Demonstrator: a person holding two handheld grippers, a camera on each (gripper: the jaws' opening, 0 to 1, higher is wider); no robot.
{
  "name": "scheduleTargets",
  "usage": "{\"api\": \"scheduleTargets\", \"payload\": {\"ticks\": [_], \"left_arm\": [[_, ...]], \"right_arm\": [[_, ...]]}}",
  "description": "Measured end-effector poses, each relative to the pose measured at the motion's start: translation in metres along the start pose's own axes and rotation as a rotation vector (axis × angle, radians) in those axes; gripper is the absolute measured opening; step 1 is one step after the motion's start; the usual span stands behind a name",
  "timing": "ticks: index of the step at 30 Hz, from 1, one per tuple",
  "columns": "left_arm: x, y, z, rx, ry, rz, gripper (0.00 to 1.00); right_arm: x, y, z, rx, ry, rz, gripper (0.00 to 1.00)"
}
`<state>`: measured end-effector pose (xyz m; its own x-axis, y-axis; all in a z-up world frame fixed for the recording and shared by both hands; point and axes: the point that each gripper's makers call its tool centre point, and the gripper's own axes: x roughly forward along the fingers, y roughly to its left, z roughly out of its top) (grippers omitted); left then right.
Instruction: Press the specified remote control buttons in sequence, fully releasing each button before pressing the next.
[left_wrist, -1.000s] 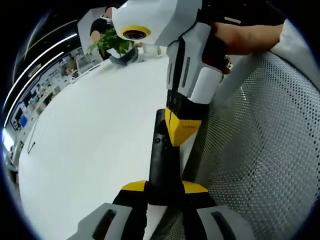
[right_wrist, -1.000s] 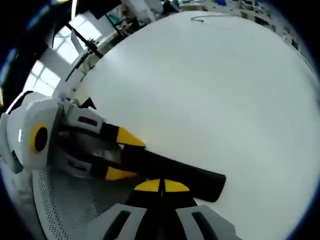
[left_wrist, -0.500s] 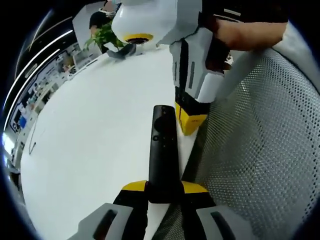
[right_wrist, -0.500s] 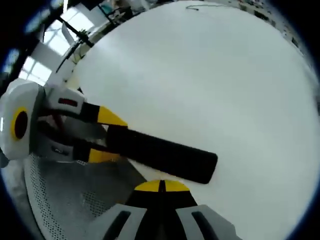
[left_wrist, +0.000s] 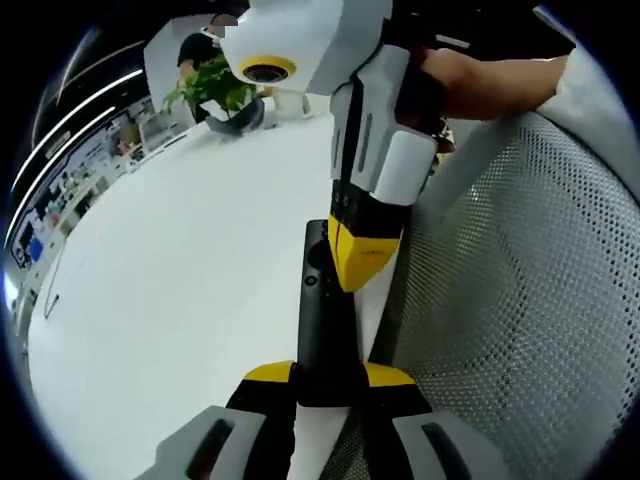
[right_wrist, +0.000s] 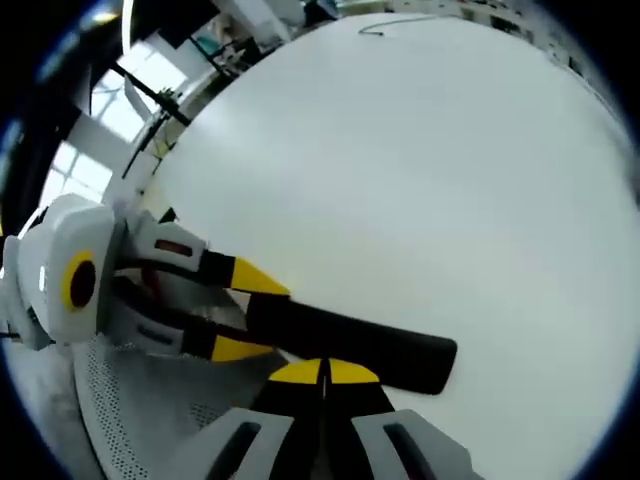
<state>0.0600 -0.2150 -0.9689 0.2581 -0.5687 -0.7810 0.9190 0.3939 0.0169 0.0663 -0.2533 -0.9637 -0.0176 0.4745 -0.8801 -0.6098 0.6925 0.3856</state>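
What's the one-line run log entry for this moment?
left tool: shut on remote | right tool: shut, tip on remote's buttons | remote over white table | mesh chair beside | phase: pressing

the right claw (left_wrist: 362, 262) hides the remote's (left_wrist: 322, 330) upper buttons — its near end sits buried between the left claw's jaws.
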Motion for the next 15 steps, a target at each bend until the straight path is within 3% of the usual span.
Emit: {"api": "scheduleTargets", "payload": {"ticks": [1,6,15], "left_arm": [[0.0,-0.0002,-0.0001,-0.006,-0.006,0.0,0.23],[0.0005,-0.0005,0.0008,-0.024,-0.024,0.002,0.24],[0.0009,0.0044,0.0025,-0.058,-0.04,0.018,0.25]], "right_arm": [[0.0007,-0.004,0.0002,-0.007,0.0,-0.021,0.0],[-0.0013,-0.0038,0.0007,0.039,-0.007,0.021,0.0],[-0.0005,-0.005,0.003,0.067,-0.016,0.02,0.0]]}}
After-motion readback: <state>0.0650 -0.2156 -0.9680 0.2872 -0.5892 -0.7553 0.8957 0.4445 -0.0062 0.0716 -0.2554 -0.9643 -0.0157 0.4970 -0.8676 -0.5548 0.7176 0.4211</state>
